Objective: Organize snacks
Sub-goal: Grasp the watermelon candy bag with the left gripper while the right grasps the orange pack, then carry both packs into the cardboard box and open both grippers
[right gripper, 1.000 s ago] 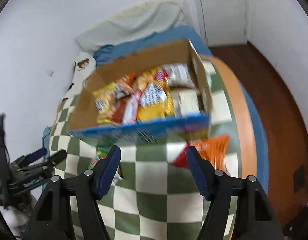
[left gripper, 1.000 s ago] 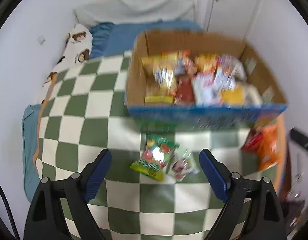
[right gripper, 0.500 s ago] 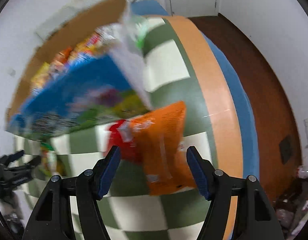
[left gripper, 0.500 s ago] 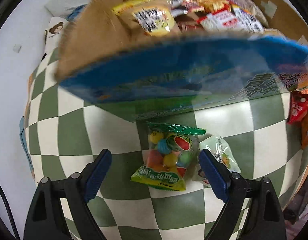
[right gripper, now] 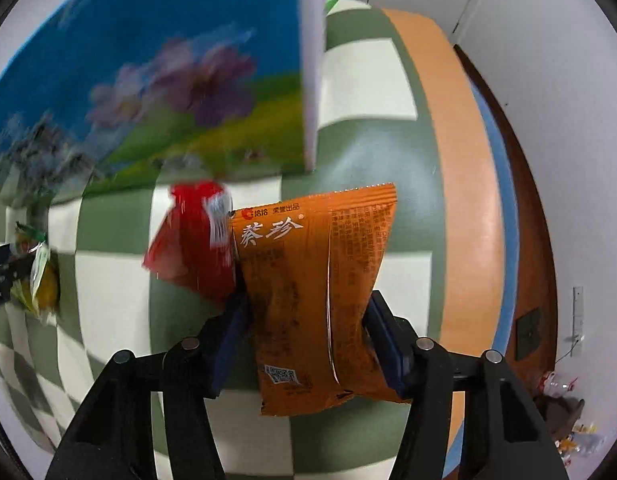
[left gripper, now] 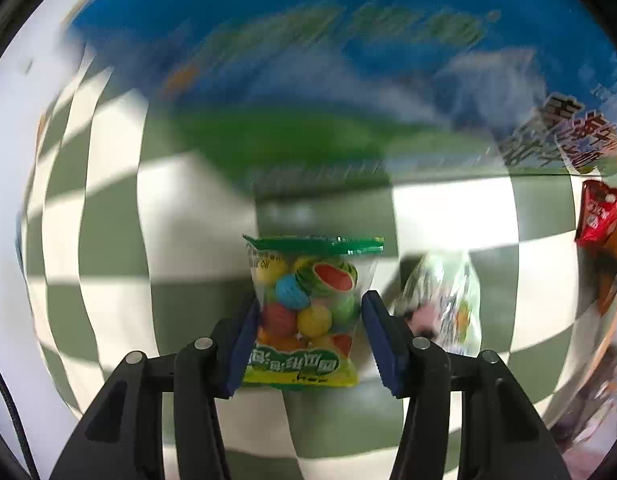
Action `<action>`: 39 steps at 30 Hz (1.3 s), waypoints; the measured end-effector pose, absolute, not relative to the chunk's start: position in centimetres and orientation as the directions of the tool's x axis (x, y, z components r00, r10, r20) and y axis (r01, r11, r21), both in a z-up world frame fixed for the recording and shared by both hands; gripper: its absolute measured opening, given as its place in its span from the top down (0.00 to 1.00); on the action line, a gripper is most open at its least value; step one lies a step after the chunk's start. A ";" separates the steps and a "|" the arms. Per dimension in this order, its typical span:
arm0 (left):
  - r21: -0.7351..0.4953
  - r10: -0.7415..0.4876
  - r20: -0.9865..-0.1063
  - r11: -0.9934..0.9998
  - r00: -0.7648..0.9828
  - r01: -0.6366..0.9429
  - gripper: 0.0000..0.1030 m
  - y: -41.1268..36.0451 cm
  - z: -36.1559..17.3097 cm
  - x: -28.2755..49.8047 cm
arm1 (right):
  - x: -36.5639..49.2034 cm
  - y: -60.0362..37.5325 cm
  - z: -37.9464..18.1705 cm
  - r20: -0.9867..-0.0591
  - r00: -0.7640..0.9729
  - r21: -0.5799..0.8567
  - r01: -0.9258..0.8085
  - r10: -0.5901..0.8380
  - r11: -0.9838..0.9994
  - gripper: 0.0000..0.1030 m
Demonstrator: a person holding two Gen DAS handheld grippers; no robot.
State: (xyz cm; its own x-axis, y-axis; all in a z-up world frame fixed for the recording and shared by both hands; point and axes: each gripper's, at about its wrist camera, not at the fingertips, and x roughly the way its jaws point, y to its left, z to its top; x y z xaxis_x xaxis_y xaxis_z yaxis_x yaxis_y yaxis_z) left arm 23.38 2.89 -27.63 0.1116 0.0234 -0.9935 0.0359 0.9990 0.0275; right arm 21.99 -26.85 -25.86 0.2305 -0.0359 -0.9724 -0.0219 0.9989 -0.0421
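Note:
A clear bag of coloured fruit candy (left gripper: 304, 360) with a green top lies on the green-and-white checked cloth (left gripper: 108, 240). My left gripper (left gripper: 308, 304) points down over it, jaws closing, both blue pads against the bag's sides. In the right wrist view an orange snack bag (right gripper: 308, 240) sits between the pads of my right gripper (right gripper: 307, 299), whose jaws are closing and pinch the bag's waist. A red packet (right gripper: 192, 240) lies against its left side. The blue printed snack box (left gripper: 308, 60) stands just behind both.
A pale clear packet (left gripper: 444, 304) lies just right of the candy bag. The red packet (left gripper: 598, 216) shows at the far right. The cloth's orange border (right gripper: 460, 200) and the bed edge run right of the orange bag, dark floor (right gripper: 536, 280) beyond.
Both grippers came down from above the box to the cloth. The left jaws narrowed from wide apart onto the candy bag. The right jaws narrowed onto the orange bag.

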 end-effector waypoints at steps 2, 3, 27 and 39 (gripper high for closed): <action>-0.003 0.000 -0.996 0.999 0.086 -0.033 0.52 3.9 -27.7 21.8 | 20.9 -26.6 -26.2 -0.977 0.214 -0.016 -0.020 -0.011 1.000 0.41; -0.022 -0.017 -0.997 0.997 0.072 -0.077 0.52 4.5 -27.8 20.6 | 20.1 -26.6 -26.4 -0.980 0.201 0.003 -0.017 0.007 1.000 0.41; -0.127 -0.119 -0.990 0.985 0.072 -0.120 0.53 6.0 -26.0 15.2 | 15.0 -23.0 -28.1 -0.971 0.156 0.181 -0.014 0.181 0.983 0.47; -0.293 -0.292 -0.915 0.955 0.277 0.041 0.53 0.4 -11.3 20.6 | 16.8 -22.3 -16.4 -0.847 0.307 0.432 -0.079 0.434 0.899 0.47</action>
State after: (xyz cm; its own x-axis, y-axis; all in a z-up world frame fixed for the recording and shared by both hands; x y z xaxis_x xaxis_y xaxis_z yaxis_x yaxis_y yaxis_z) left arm 20.64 0.43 -11.34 0.2771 -0.2921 -0.9154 0.0406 0.9554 -0.2926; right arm 16.75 -22.33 -16.38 0.3074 0.4339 -0.8469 -0.0791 0.8986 0.4316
